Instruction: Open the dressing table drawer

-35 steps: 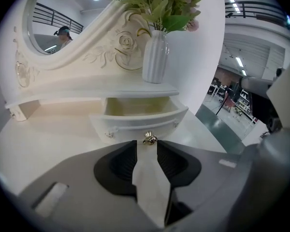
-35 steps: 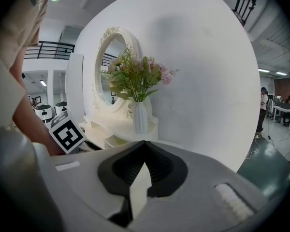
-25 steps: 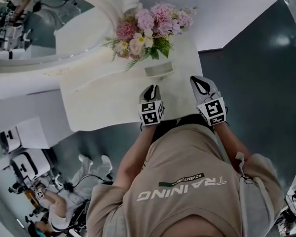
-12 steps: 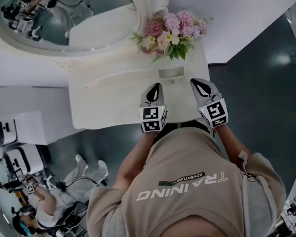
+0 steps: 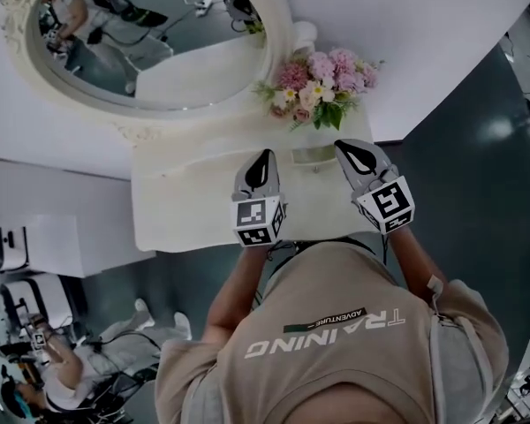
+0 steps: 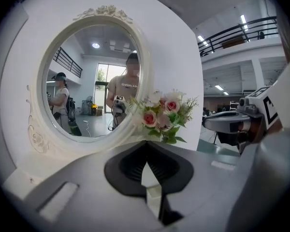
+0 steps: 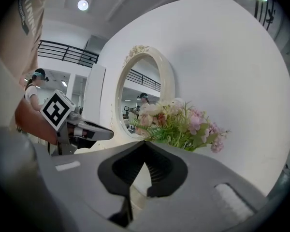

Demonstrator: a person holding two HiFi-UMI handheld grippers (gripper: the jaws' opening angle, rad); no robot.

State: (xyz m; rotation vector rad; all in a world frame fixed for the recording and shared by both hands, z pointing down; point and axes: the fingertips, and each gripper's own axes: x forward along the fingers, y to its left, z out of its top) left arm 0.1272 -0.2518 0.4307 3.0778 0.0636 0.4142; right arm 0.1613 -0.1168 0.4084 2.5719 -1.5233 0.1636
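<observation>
While it fills the frame's centre, dressing table (image 5: pixel 185 210): long axis left to right, front edge toward the person at bottom; drawer front hidden under the top. Left gripper (image 5: pixel 264 157), right gripper (image 5: pixel 346 147): jaws together, empty, over the tabletop.

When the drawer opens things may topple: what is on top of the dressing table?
A flower bouquet and a small tray; left gripper and right gripper hide some tabletop.

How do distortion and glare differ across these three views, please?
Head view: muted and dim, with a glare patch on the floor; left gripper view: fisheye with black corners, curving the white wall; right gripper view: same fisheye, ceiling lamp blown out.
</observation>
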